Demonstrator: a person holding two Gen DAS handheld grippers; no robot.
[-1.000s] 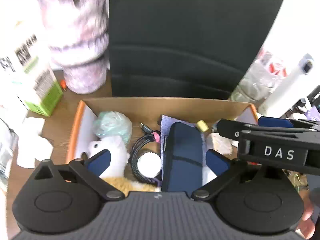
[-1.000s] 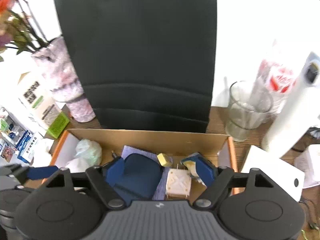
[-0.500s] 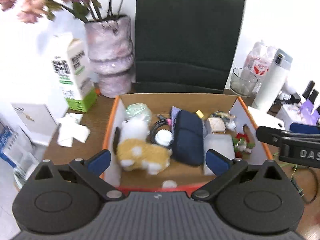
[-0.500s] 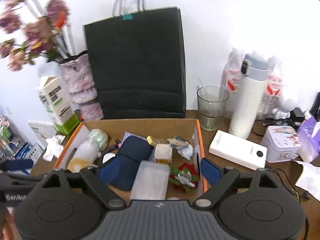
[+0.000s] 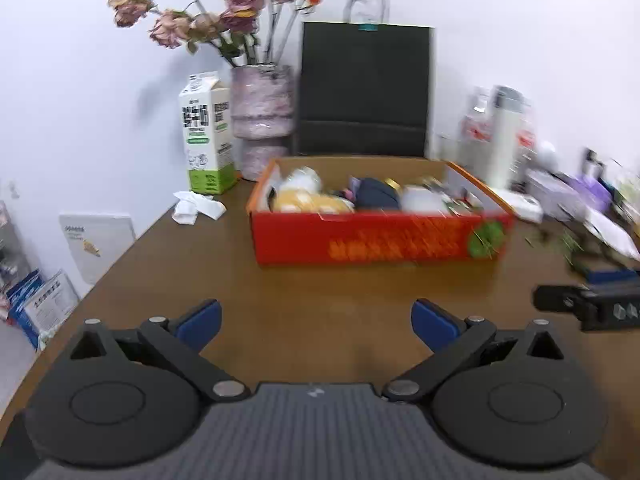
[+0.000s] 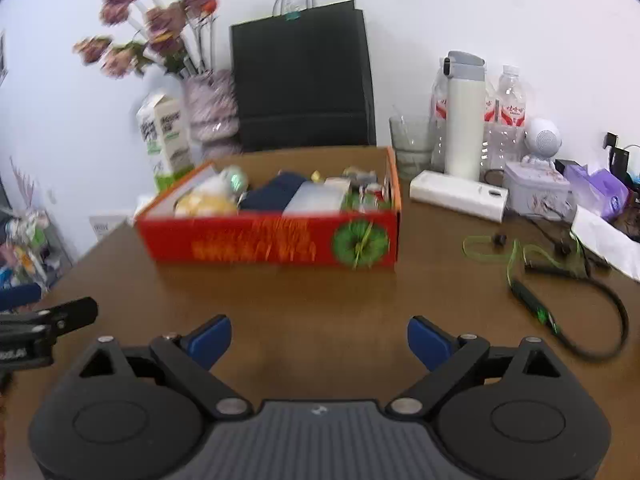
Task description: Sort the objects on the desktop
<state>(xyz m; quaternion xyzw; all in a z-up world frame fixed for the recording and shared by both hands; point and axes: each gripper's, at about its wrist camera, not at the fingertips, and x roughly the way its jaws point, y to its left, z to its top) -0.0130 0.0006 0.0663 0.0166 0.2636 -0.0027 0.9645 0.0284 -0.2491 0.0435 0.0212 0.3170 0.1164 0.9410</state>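
A red cardboard box [image 5: 376, 240] [image 6: 272, 242] sits mid-table, filled with a yellow plush toy [image 5: 312, 202] [image 6: 204, 204], a dark blue pouch [image 5: 376, 196] [image 6: 272, 196], a frosted plastic case [image 6: 316, 200] and small items. My left gripper [image 5: 316, 322] is open over bare wood well in front of the box, nothing between its fingers. My right gripper [image 6: 319, 340] is also in front of the box; its jaws are opening, with nothing between them. Each gripper shows at the edge of the other's view.
Behind the box stand a black paper bag [image 5: 366, 88], a vase of dried flowers [image 5: 262, 120] and a milk carton [image 5: 206, 136]. Crumpled tissue [image 5: 196, 208] lies at left. At right are a white flask [image 6: 464, 120], a glass [image 6: 412, 144], a power bank [image 6: 458, 196] and green cables [image 6: 528, 276].
Both grippers have drawn back from over the box's inside to the bare table in front of it. The right gripper's jaws have spread wider. The items stay in the box.
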